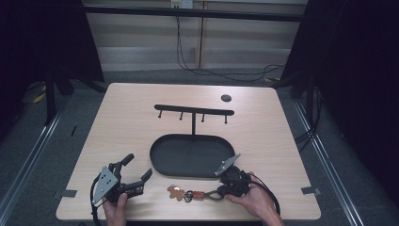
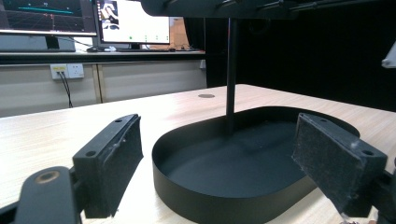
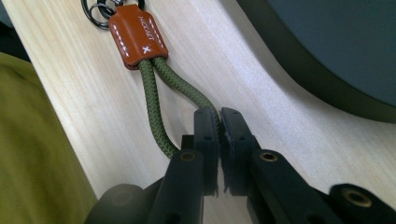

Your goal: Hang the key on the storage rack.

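Pale wooden table (image 1: 131,117): my right gripper (image 3: 219,122) pinches the olive-green braided cord loop (image 3: 154,100); left gripper (image 1: 136,172) spread, idle. Next, I judge: lift toward the black hook rack (image 1: 194,111).

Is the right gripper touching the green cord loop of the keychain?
Touching. The right gripper view shows the right gripper with its jaws closed on one strand of the green cord loop, the cord pinched between them with no gap.

Wooden table (image 1: 131,122): black tray stand (image 1: 192,155), keychain (image 1: 190,193) at near edge.
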`<state>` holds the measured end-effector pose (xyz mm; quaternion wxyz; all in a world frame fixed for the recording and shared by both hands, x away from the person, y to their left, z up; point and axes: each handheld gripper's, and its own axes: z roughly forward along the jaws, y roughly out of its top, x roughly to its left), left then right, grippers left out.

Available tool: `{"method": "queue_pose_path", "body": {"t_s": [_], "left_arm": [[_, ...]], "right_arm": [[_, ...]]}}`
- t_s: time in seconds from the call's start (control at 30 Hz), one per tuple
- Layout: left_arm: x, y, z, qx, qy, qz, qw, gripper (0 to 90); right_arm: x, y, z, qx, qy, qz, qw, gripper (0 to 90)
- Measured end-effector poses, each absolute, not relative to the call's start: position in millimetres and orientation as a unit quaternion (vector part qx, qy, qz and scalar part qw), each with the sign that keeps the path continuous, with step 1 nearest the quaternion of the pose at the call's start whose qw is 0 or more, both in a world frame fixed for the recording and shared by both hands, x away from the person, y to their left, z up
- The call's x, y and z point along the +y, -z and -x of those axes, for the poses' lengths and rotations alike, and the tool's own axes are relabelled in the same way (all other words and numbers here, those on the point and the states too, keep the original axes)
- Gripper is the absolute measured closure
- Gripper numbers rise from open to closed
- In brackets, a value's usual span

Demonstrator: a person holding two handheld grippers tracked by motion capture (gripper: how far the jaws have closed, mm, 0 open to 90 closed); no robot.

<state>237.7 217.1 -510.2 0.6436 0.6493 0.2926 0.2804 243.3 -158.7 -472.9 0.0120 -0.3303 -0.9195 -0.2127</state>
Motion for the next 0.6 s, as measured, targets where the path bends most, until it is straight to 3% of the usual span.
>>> {"method": "queue_pose_path", "body": {"t_s": [0.27,0.6], "left_arm": [[217.1,510.1,-237.9,0.291,-0.281,-0.649,0.644,15.6],[217.2,510.1,-237.9,0.291,-0.281,-0.649,0.644,15.6]], "right_arm": [[-160.3,463.3,-263.2,-0.917,0.2,0.339,0.068,86.3],[-152.7,442.9,-276.5,-0.928,0.17,0.322,0.084,86.4]]}}
